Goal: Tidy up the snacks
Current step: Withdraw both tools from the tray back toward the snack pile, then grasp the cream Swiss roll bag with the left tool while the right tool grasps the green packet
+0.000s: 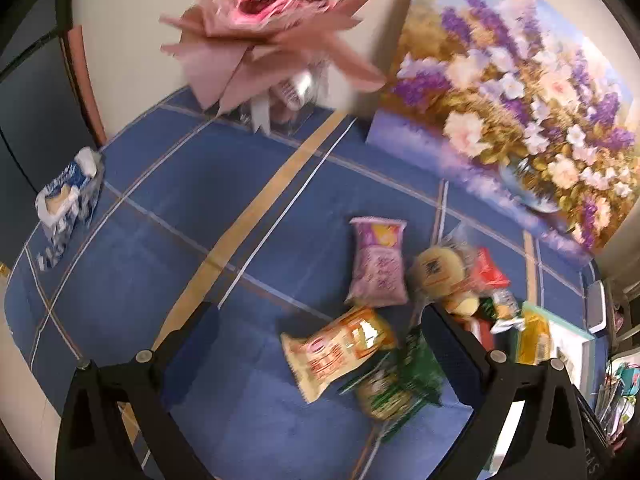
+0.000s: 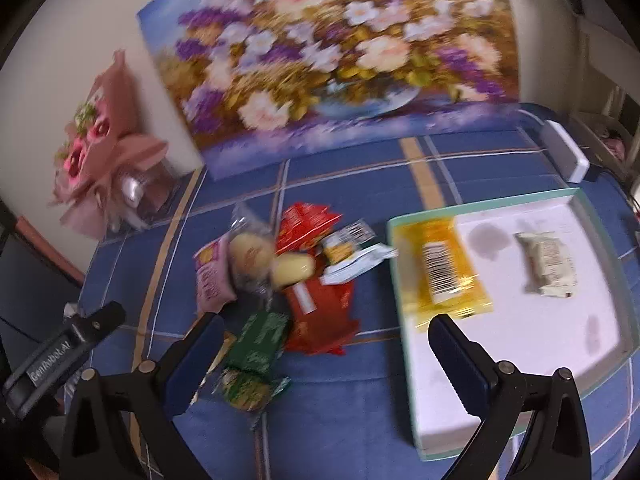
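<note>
A pile of snack packets lies on the blue checked tablecloth [image 2: 360,400]. In the left wrist view I see a purple packet [image 1: 378,268], an orange-cream packet [image 1: 340,350] and a green packet [image 1: 396,380]. My left gripper [image 1: 320,332] is open above the orange-cream packet. In the right wrist view my right gripper [image 2: 324,344] is open and empty above the green packet [image 2: 258,352] and a red packet [image 2: 320,312]. A white tray [image 2: 560,340] holds a yellow packet [image 2: 442,268] and a cream packet [image 2: 548,264].
A flower painting [image 2: 320,60] leans on the wall behind the table. A pink bouquet [image 1: 272,28] stands at the back. A blue-white opened packet [image 1: 66,200] lies at the far left edge. A white box [image 2: 568,152] sits at the right edge.
</note>
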`<action>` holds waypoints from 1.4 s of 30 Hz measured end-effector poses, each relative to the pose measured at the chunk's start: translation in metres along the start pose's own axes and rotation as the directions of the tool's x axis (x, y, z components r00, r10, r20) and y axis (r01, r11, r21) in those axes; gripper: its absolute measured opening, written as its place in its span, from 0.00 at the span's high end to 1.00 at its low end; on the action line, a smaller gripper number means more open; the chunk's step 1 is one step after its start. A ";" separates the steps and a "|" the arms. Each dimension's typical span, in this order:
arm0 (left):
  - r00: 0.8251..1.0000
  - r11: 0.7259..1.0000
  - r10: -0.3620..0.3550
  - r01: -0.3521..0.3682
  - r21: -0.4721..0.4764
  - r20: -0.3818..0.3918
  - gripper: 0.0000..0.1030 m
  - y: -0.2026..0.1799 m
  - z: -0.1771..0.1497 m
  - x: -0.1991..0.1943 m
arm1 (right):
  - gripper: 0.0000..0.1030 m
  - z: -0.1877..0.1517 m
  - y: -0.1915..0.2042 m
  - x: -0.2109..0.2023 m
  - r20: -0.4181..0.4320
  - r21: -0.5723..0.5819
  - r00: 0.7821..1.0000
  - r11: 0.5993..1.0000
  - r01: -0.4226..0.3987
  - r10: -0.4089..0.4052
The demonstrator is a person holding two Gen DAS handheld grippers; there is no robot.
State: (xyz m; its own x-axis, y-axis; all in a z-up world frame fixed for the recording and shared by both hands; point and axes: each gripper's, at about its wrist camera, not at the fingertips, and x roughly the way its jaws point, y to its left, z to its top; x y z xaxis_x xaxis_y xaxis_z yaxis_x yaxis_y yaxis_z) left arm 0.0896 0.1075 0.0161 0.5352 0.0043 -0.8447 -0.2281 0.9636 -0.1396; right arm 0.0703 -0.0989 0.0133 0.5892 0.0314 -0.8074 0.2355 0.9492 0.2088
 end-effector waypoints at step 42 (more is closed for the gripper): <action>0.938 0.990 -0.111 0.074 -0.123 -0.330 0.03 -0.021 -0.007 0.127 | 0.39 -0.025 0.032 0.103 -0.248 -0.003 0.969 1.000 -0.015 0.014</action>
State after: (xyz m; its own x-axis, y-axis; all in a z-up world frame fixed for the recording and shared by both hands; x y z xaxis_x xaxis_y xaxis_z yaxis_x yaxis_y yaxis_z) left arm 0.1566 0.0862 -0.0916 0.2589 -0.1912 -0.9468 -0.2863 0.9210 -0.2643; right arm 0.1194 -0.0574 -0.0767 0.3826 0.1213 -0.9159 0.2246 0.9494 0.2195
